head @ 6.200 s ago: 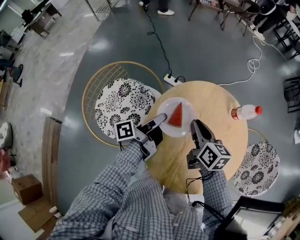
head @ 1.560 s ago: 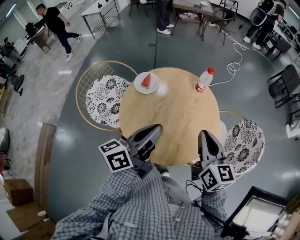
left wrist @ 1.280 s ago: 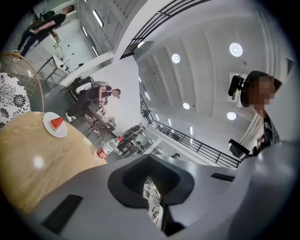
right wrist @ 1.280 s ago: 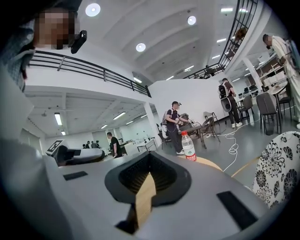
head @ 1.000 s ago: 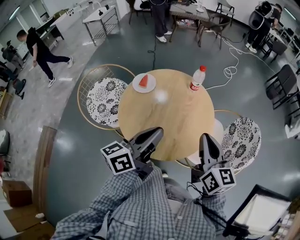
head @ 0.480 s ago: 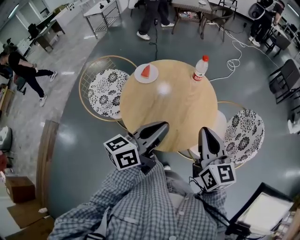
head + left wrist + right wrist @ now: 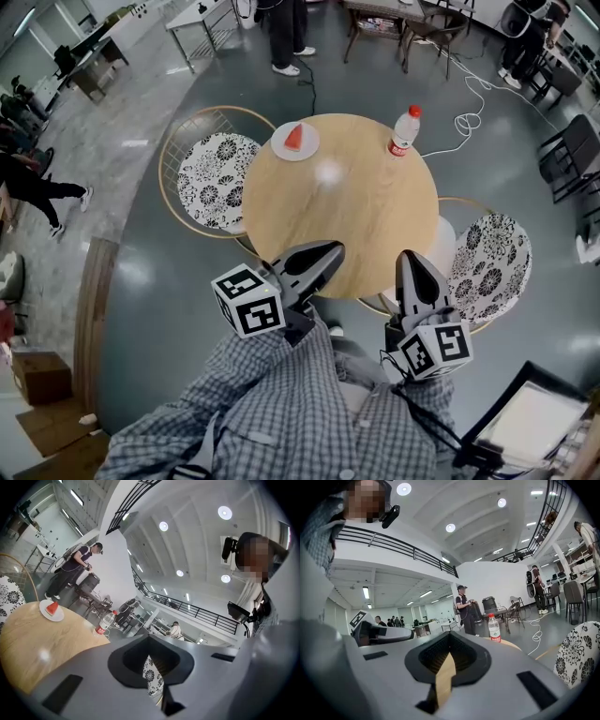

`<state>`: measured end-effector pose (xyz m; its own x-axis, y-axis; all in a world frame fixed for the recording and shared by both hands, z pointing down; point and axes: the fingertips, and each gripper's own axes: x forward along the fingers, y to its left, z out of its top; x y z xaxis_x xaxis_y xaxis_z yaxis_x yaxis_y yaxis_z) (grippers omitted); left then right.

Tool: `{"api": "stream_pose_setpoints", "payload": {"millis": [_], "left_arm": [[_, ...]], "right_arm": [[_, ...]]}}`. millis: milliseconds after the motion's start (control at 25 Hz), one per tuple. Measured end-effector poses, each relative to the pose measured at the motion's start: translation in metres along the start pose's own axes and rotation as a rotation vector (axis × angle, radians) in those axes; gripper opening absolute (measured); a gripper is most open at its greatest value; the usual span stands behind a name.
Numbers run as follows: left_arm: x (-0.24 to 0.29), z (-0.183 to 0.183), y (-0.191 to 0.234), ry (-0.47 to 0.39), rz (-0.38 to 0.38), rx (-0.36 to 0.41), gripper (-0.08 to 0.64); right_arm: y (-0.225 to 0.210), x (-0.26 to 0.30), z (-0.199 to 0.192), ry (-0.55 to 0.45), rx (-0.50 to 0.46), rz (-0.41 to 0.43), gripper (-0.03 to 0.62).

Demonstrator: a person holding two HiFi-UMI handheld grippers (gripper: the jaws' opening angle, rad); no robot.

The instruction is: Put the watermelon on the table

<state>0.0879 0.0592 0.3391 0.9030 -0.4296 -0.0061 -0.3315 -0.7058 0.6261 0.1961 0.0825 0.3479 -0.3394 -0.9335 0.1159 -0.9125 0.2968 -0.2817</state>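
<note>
Sitting on a white plate at the far left edge of the round table, the watermelon is a single red wedge; in the head view its narrow point aims away from the person and its broad side faces the near edge, so its long axis runs roughly toward and away from the person; a bottle stands upright at the far right edge, well apart from the plate.

Both grippers hang at the near rim, across the whole tabletop from the wedge; the left gripper has its jaws pressed together with nothing between them, and only a chair cushion shows through the slit in its own view; the right gripper is likewise closed and empty, with a sliver of tabletop showing past its jaws.

From the fingers, the wedge lies ahead and to the left; the left gripper is the nearer, being on the plate's side, while the right would have to cross the table diagonally.

Judging by this layout, the fruit already rests on the table and the task looks finished; any further reach would fall to the left gripper.
</note>
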Motion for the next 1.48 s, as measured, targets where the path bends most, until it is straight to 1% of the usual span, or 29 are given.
{"api": "stream_pose_setpoints", "payload": {"millis": [680,1240,1480], "left_arm": [[0.0029,-0.0009,0.0001,0.012,-0.009,-0.005,0.007],[0.0018,-0.0056,0.0038,0.015,0.008,-0.015,0.008],[0.0027,-0.0053,0.005,0.026,0.01,-0.011,0.006]], "right_arm": [[0.006,0.0018,0.0014,0.004,-0.007,0.001,0.008],[0.0053,0.006,-0.0031,0.006,0.007,0.012,0.008],[0.0046,0.0078,-0.0038,0.01,-0.003,0.008,0.008]]}}
